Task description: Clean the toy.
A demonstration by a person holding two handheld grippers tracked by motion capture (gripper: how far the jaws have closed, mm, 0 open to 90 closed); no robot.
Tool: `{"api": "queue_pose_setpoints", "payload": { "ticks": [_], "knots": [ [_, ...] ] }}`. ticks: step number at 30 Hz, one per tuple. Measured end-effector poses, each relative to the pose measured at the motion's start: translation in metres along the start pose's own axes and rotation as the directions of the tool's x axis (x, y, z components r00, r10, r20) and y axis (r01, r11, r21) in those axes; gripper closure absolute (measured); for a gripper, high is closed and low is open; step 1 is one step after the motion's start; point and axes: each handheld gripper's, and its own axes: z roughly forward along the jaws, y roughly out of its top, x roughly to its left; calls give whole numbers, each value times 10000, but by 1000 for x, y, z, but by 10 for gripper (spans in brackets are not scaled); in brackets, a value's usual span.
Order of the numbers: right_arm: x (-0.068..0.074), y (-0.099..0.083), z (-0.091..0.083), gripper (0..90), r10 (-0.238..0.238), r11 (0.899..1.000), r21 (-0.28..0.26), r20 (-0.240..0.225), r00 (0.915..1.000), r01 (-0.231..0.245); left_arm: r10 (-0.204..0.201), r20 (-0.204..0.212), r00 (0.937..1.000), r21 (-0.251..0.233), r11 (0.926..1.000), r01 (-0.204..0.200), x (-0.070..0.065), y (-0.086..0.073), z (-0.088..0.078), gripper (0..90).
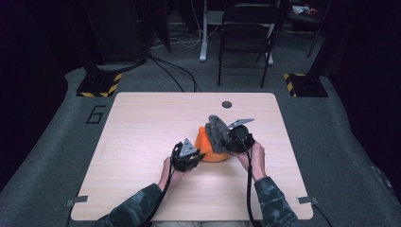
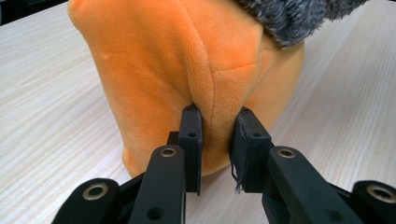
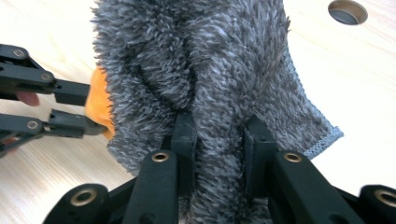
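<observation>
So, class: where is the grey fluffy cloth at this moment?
High view: right of table centre, the grey fluffy cloth is pinched in the right gripper, against the orange plush cloth.

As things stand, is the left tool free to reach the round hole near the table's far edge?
Probably not right away: the left tool is shut on the orange plush cloth, and that cloth and the grey shaggy cloth stand between it and the round hole. It would have to let go first.

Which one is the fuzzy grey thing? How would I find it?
Look at the middle of the light wooden table, where two black grippers meet. The shaggy grey cloth is pinched in the right gripper, draped against the smooth orange plush piece. It alone is grey and long-haired, with a stitched edge.
</observation>
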Motion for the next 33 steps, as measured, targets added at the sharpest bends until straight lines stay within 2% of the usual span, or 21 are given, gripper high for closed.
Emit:
{"api": "queue_pose_setpoints", "payload": {
  "ticks": [2,9,16,21,27,33],
  "knots": [
    [-3,-1,0,704,16,9999,153,52,10000,-17,-29,32,10000,-7,10000,29,0,0,0,754],
    [-22,-10,5,704,556,9964,641,31,9984,-557,-106,62,9999,-38,9999,106,1,-1,0,754],
    [-28,-15,9,704,743,9920,1009,195,9970,-759,-115,114,9999,-35,9999,115,3,-1,1,754],
    [-33,-21,16,705,998,9850,1379,328,9945,-1035,-103,84,9999,3,9999,103,2,-1,0,754],
    [-37,-27,23,705,1036,9818,1553,423,9937,-1090,-104,132,9999,-39,9999,105,3,-1,0,754],
    [-39,-35,34,705,1123,9739,1905,677,9914,-1234,-152,145,9998,-24,9999,153,4,-1,0,753]
  ]
}}
